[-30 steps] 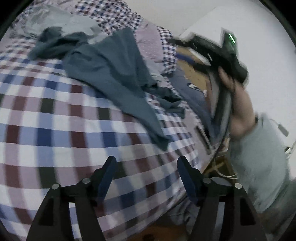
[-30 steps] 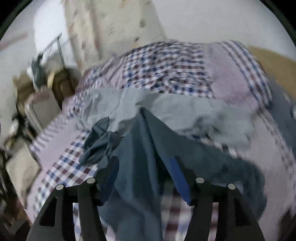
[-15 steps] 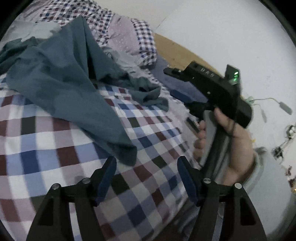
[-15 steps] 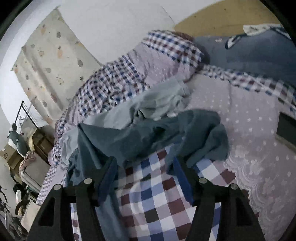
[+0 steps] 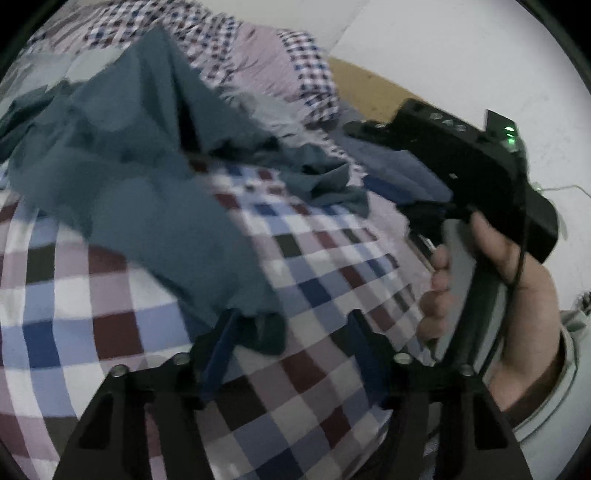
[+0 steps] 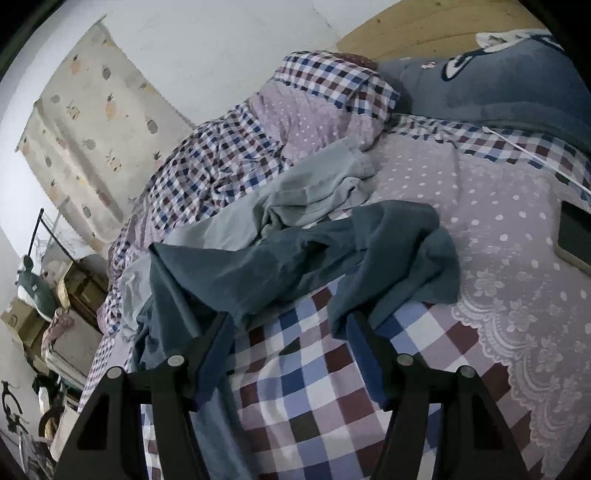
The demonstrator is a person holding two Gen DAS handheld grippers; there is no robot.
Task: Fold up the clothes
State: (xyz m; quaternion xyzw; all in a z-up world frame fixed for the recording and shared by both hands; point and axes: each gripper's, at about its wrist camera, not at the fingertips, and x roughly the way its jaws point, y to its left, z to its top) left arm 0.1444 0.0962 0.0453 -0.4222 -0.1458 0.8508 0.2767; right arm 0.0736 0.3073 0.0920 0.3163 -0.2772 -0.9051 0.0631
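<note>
Dark teal garment [image 5: 140, 177] lies crumpled on the bed's checked cover [image 5: 314, 280], spread from the pillow end toward the near edge. In the left wrist view one corner of it reaches down btwn the fingers of the left tongs [image 5: 291, 332], lying against the left-hand finger [image 5: 221, 332]; jaws have just been closing but stand apart w/ a clear gap, no pinch on the cloth visible. View is blurred.

Right tongs [image 6: 291, 339] sit low over the cover, jaws fairly wide, nothing clamped. The garment's edge drapes just in front of both fingertips, bare check cover showing btwn them. A paler grey-green garment [image 6: 314, 192] lies behind the teal one, toward the checked pillow [image 6: 332, 85]. Blue pillow [image 6: 498, 85] at the headboard [image 6: 424, 26].

The person's right hand [image 5: 517, 295], pale sleeve at the wrist, grips the handle of the right tongs at the bed's edge.
</note>
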